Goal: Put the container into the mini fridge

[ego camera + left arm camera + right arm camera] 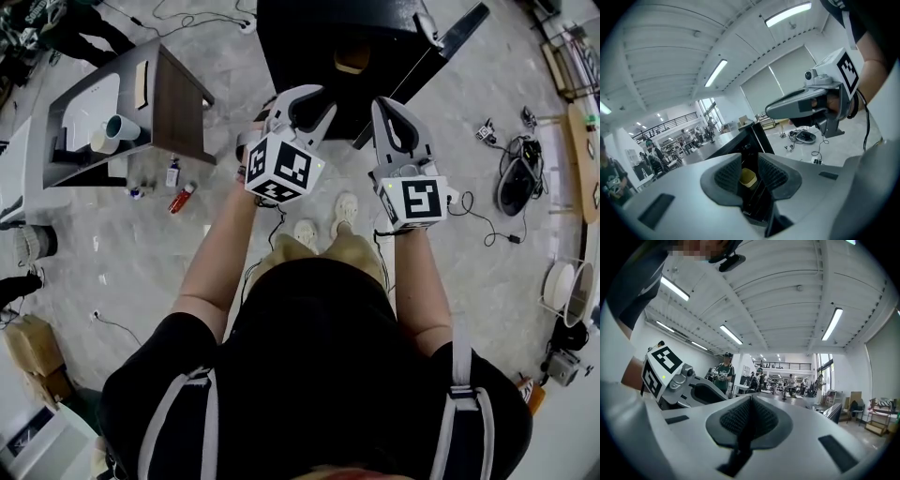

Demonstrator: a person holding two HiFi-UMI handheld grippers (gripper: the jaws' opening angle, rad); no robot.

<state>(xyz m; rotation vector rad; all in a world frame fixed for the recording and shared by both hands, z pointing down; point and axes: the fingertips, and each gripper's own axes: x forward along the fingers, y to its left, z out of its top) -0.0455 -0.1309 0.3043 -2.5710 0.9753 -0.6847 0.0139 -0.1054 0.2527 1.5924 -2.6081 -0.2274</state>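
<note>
The person stood facing the black mini fridge [319, 47] with both tools raised at chest height, and the container [748, 177], a small yellowish tub, sat inside the dark cabinet, not in either tool. The left gripper [305, 101] had its jaws apart; its own view looked between the ribbed pads [727, 176] straight into the fridge, where the tub showed well beyond them and clear of both. The right gripper [396, 117] had its jaws pressed together on nothing, pointed out across the room at distant people and workbenches. By my reading the placing itself looked done: tub inside, both tools empty and held back from the opening. What looked left was the fridge door [439, 54], which stood swung wide to the person's right, so a push to shut it seemed the remaining job, if the task asks for that at all. On writing there was very little. Each tool carried a cube with black-and-white square markers [281, 169], patterns and not words. No brand could be made out on the fridge or on the tub. A red bottle [182, 198] lay on the floor beside a low table [178, 103] off to the left, its label too small to read, and a teal cup [120, 127] stood on the white surface beside that table with no print showing. The green shirt on a bystander in the right gripper view bore lettering too fine to read.
</note>
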